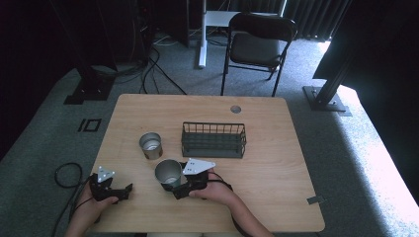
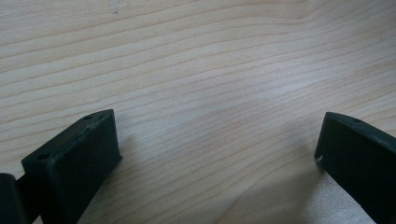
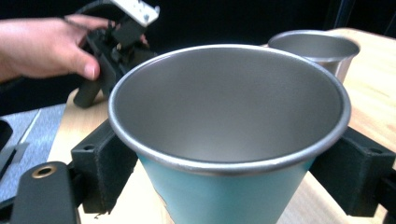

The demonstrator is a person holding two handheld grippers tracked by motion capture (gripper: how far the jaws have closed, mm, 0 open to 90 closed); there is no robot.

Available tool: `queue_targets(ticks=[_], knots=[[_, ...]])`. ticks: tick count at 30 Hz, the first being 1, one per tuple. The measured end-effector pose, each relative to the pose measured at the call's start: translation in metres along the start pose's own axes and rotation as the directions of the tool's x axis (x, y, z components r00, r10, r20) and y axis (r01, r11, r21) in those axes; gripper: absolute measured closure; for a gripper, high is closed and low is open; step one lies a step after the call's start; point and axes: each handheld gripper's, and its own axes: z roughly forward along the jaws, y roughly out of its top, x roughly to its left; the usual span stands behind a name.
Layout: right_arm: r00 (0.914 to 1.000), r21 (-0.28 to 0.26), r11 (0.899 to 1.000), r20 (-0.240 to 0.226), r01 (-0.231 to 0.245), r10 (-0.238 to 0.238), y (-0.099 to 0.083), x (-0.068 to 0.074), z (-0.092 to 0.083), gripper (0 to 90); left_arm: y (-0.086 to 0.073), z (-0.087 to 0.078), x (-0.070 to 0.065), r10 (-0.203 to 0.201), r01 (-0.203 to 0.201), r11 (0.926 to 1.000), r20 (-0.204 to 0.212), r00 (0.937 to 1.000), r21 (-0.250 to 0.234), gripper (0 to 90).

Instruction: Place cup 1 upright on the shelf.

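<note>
My right gripper (image 1: pixel 175 185) is shut on a metal cup (image 1: pixel 168 172) near the front middle of the wooden table (image 1: pixel 267 173). In the right gripper view the cup (image 3: pixel 229 116) is steel inside and teal outside, and the gripper (image 3: pixel 229 161) has a black jaw pressed to each side of it. Whether the cup's base touches the table is hidden. A second steel cup (image 1: pixel 150 145) (image 3: pixel 317 49) stands just behind it. My left gripper (image 1: pixel 123 192) (image 2: pixel 217 135) is open at the front left corner, jaws wide apart over bare wood.
A black wire basket (image 1: pixel 213 139) stands at the table's middle, right of the second cup. A round cable hole (image 1: pixel 235 109) sits near the far edge. Beyond the table stands a folding chair (image 1: pixel 257 47). A cable (image 1: pixel 66 175) lies on the floor at the left.
</note>
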Motion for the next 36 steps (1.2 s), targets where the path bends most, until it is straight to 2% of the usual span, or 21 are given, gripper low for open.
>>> queue_targets(ticks=[1, 10, 11, 23, 27, 29, 30, 35, 36], knots=[[1.0, -0.019, 1.0, 0.004, 0.002, -0.002, 0.007, 0.0, -0.003, 13.9, 0.0, 0.0, 0.0, -0.001, 0.001, 1.0, 0.0, 1.0, -0.001, 0.3], [0.9997, -0.032, 0.999, 0.024, 0.01, -0.009, 0.025, -0.002, -0.012, 13.9, 0.0, 0.0, 0.0, 0.0, 0.0, 1.0, 0.0, 1.0, 0.0, 0.3], [0.9994, -0.048, 0.999, 0.034, 0.007, -0.005, 0.03, -0.004, -0.015, 13.9, 0.0, 0.0, 0.0, -0.003, 0.003, 1.0, 0.0, 1.0, -0.003, 0.3], [0.9963, -0.09, 0.996, 0.085, 0.003, 0.004, 0.055, -0.013, -0.034, 13.9, 0.0, 0.0, 0.0, 0.001, -0.001, 1.0, 0.0, 1.0, 0.0, 0.3], [0.9924, -0.112, 0.994, 0.123, 0.005, 0.009, 0.066, -0.019, -0.044, 13.9, 0.0, 0.0, 0.0, 0.001, -0.001, 1.0, 0.0, 1.0, 0.0, 0.3], [0.9921, -0.109, 0.994, 0.125, 0.012, 0.002, 0.068, -0.02, -0.046, 13.9, 0.0, 0.0, 0.0, 0.001, -0.001, 1.0, 0.0, 1.0, 0.0, 0.3], [0.9887, -0.123, 0.992, 0.15, 0.015, 0.004, 0.073, -0.022, -0.049, 13.9, 0.0, 0.0, 0.0, 0.001, -0.001, 1.0, 0.0, 1.0, 0.0, 0.3], [0.9828, -0.136, 0.99, 0.185, 0.023, 0.002, 0.081, -0.026, -0.055, 13.9, 0.0, 0.0, 0.0, 0.001, -0.001, 1.0, 0.0, 1.0, 0.0, 0.3], [0.9775, -0.146, 0.989, 0.211, 0.026, 0.006, 0.086, -0.028, -0.059, 13.9, 0.0, 0.0, 0.0, 0.001, -0.001, 1.0, -0.001, 1.0, -0.002, 0.3]])
